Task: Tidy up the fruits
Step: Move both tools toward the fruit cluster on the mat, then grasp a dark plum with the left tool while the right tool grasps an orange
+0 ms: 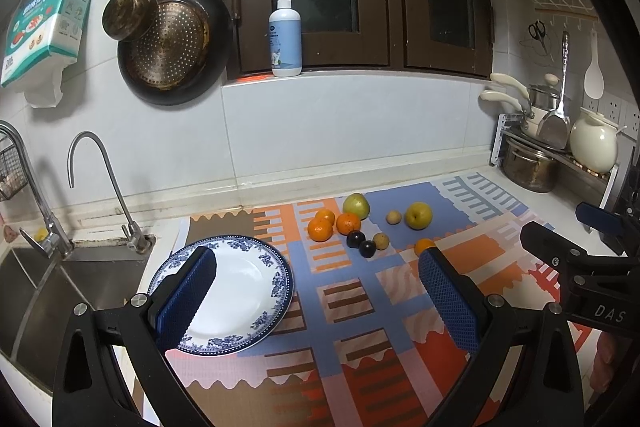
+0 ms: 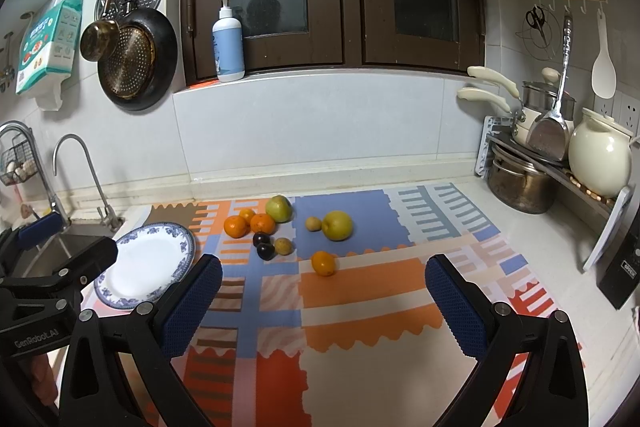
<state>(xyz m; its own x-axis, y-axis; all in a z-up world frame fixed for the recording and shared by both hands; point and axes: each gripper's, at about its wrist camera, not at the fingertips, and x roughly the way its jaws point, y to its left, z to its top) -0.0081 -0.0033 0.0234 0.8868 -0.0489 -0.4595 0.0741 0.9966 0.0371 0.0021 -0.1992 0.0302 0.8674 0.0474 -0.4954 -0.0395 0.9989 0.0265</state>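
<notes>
Sink (image 1: 80, 279) at far left. Plate (image 2: 140, 263) on mat (image 2: 360, 299) beside it, bare. Left gripper (image 1: 316, 291): jaws wide apart, nothing held, over plate edge. Fruits (image 2: 280, 227) loose on mat ctr: oranges, plums, pears. Right gripper (image 2: 324, 303): jaws apart, nothing held, short of single orange (image 2: 323, 263).

Loose fruits (image 2: 280, 231) (4 oranges among them) lie beside a bare blue-rimmed plate (image 2: 120, 291).
</notes>
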